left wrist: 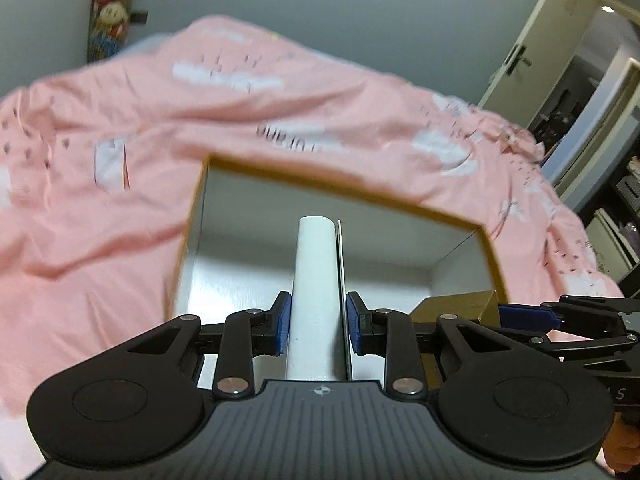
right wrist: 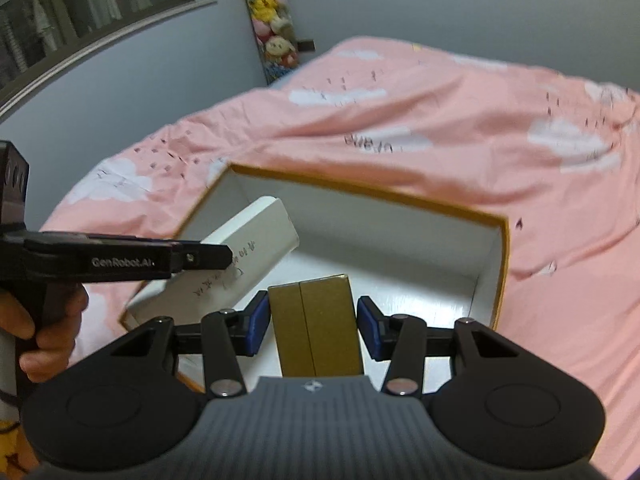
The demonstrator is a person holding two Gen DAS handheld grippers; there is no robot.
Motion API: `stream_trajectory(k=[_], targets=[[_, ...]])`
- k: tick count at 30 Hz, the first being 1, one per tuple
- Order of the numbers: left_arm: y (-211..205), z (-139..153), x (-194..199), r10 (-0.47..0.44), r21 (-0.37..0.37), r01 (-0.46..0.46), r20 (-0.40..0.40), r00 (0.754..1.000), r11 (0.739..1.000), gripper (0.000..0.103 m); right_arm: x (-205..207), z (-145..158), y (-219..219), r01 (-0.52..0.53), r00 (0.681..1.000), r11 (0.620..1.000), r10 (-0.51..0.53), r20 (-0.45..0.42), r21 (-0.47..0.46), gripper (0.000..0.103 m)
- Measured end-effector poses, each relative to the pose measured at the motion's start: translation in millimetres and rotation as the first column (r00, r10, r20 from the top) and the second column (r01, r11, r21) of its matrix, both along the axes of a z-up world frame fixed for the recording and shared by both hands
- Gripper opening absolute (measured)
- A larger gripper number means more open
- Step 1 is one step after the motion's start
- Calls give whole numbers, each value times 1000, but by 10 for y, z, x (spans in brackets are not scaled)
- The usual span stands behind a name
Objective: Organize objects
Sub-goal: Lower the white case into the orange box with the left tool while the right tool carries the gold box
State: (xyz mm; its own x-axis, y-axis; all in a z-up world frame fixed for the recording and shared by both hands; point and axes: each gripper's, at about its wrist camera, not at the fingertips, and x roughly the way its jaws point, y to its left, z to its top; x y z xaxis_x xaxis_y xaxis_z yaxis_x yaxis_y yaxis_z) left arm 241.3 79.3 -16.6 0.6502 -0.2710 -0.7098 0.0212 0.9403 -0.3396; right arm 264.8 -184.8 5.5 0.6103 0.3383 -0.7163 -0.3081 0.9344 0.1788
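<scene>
Left gripper (left wrist: 318, 322): clamped on a white box (left wrist: 316, 300), blue pads (left wrist: 282, 322) pressing its two narrow sides; the box sticks out forward between the fingers.
White box: held in the air over the open carton (left wrist: 460, 220), above the carton's left half; in the right wrist view it (right wrist: 256, 248) slants across the carton's left wall, handwriting on its broad face.
Right gripper (right wrist: 316, 326): closed on a gold box (right wrist: 316, 324), one blue pad (right wrist: 258, 326) against its left side; on the other side I cannot tell whether the pad touches.
Gold box: held over the carton's near edge, towards the right; a seam runs down the middle of its top face.
Open carton: lies on the bed's pink sheet (right wrist: 440, 120), near the bed's front edge; gold-brown rim, white inside, floor bare where it shows.
Hand (right wrist: 44, 328): wrapped round the left gripper's handle, at the left edge of the right wrist view.
Behind the bed: grey wall, a hanging strip of soft toys (right wrist: 272, 24) at the far corner.
</scene>
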Motion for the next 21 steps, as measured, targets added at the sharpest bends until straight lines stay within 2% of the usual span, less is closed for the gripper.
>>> stream_trajectory(k=[6,10,15,17,21], targets=[[-36,-319,67,47,5,-47,-60,997,999,32,142,-339,-44,-8,998,1000,9,-67,14,49],[-114,-421,18,38,33,-35,-73,997,999,32,180,-460,-3,-26,996,999,28,-88,29,49],[-142,-488,-16,53,104,-41,-121,991,994,33,211,-577,62,-35,993,999,38,-116,32,49],[-129,-486,-26,52,112,-38,-118,992,993,33,208,-605,81,-36,992,999,40,-122,34,49],[-181,-445,-84,49,189,-29,-100,994,982,34,197,-636,102,-38,990,999,42,-135,32,49]])
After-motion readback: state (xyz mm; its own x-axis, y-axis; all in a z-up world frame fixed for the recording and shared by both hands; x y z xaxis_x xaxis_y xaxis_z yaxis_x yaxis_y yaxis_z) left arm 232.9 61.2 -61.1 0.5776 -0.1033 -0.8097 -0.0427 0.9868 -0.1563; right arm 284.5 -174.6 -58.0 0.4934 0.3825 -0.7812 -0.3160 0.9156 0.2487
